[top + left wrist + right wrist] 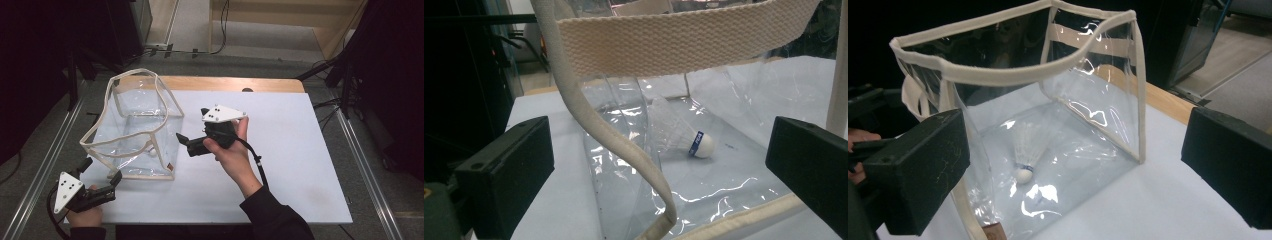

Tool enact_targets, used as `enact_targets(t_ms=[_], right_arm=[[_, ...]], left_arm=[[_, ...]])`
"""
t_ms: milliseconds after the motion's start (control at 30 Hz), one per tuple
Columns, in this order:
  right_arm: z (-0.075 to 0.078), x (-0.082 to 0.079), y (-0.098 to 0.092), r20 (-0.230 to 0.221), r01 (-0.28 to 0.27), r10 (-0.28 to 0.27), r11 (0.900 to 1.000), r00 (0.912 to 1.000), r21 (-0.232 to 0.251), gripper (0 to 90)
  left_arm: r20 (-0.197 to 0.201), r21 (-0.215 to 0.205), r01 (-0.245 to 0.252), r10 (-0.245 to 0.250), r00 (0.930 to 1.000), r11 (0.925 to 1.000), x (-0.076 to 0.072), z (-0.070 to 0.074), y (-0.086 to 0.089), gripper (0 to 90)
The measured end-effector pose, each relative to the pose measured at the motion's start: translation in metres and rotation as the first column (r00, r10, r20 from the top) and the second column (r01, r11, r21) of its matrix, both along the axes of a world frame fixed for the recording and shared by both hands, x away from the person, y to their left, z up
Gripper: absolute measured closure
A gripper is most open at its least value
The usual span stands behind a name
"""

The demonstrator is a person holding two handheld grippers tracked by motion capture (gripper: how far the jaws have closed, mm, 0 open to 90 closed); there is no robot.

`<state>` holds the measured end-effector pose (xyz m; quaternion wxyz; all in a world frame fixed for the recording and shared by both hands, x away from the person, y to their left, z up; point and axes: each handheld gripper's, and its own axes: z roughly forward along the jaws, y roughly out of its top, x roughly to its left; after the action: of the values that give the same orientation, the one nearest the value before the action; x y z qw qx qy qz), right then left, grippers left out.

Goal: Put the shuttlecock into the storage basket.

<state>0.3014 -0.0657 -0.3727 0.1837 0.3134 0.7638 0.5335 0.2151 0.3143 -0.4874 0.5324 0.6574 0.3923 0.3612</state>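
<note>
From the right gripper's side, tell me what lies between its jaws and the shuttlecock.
The clear bag's transparent side wall: in the right gripper view, the open right gripper faces it, and the shuttlecock lies behind it on the bag's floor.

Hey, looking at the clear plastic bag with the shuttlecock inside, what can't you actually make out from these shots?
- White feather shuttlecock: print on its blue band is too small to read in the left gripper view.
- Clear plastic bag with cream webbing trim: its bottom corner is cut off by the right gripper view's lower edge.
- Left gripper: bag glare blurs whether it touches the plastic, high view.
</note>
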Motion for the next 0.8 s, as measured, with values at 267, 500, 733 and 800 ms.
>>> enact_targets(t_ms=[267,500,733,800], right_arm=[[-0.012,-0.002,-0.016,-0.016,0.033,-0.033,0.999,0.9993,0.007,0.0],[-0.022,-0.005,-0.028,-0.025,0.057,-0.056,0.998,0.9981,0.011,0.0],[-0.031,-0.008,-0.039,-0.028,0.075,-0.075,0.997,0.9968,0.012,0.0],[-0.033,-0.009,-0.043,-0.023,0.087,-0.087,0.996,0.996,0.017,0.0]], left_arm=[[-0.001,0.003,0.0,0.0,1.0,1.0,0.0,0.0,0.0,0.0],[-0.001,0.006,0.001,-0.001,1.0,1.0,0.0,0.0,0.0,0.0],[-0.001,0.008,0.0,0.0,1.0,1.0,0.0,0.0,0.0,0.0],[-0.002,0.008,0.0,0.0,1.0,1.0,0.0,0.0,0.0,0.0]])
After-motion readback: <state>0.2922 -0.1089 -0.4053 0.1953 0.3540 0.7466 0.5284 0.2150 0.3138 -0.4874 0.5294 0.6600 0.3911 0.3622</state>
